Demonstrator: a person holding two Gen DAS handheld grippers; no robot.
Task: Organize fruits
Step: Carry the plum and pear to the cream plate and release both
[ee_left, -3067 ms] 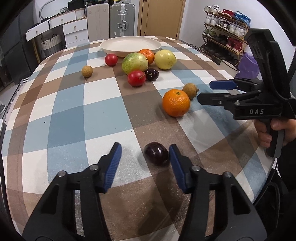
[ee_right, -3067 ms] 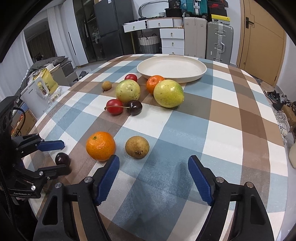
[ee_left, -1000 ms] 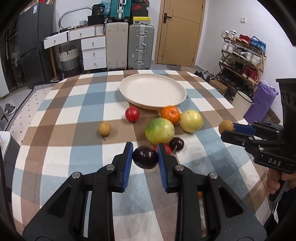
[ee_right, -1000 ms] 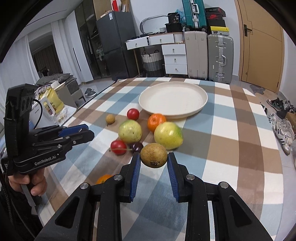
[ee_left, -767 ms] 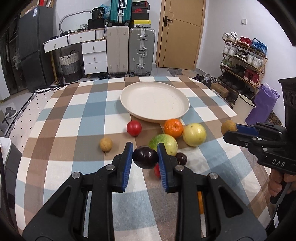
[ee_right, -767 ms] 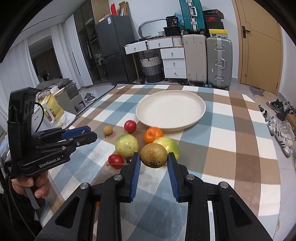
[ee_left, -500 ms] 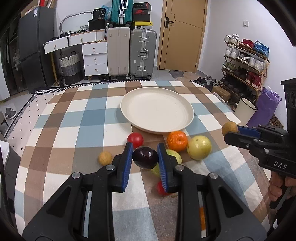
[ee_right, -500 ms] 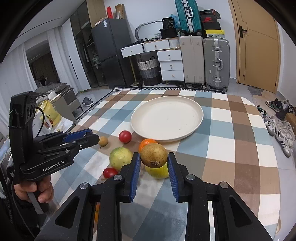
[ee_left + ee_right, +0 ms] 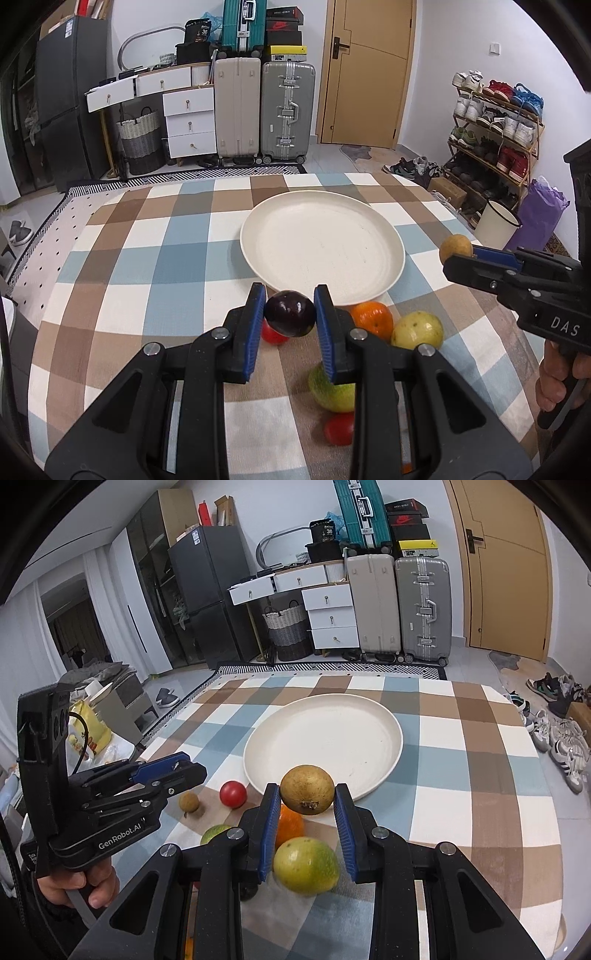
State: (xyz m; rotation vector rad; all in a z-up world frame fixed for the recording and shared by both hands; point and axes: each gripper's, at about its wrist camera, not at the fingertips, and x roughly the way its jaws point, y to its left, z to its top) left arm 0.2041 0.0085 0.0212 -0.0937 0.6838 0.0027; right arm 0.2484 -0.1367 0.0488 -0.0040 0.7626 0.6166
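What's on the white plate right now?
Nothing shows on the white plate in either view. Its near rim is partly covered by the brown fruit in the right gripper.

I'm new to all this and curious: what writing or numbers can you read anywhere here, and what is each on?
"DAS": on the right gripper body.
"GenRobot.AI": on the left gripper body.
"36": on the black bag atop the drawers; its other print is too small.
Shoe boxes: red logo, lettering unreadable.

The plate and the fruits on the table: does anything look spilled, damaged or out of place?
Nothing stands out. The plate sits flat and bare, the loose fruits lie on the cloth beside it, and each gripper holds one fruit intact.
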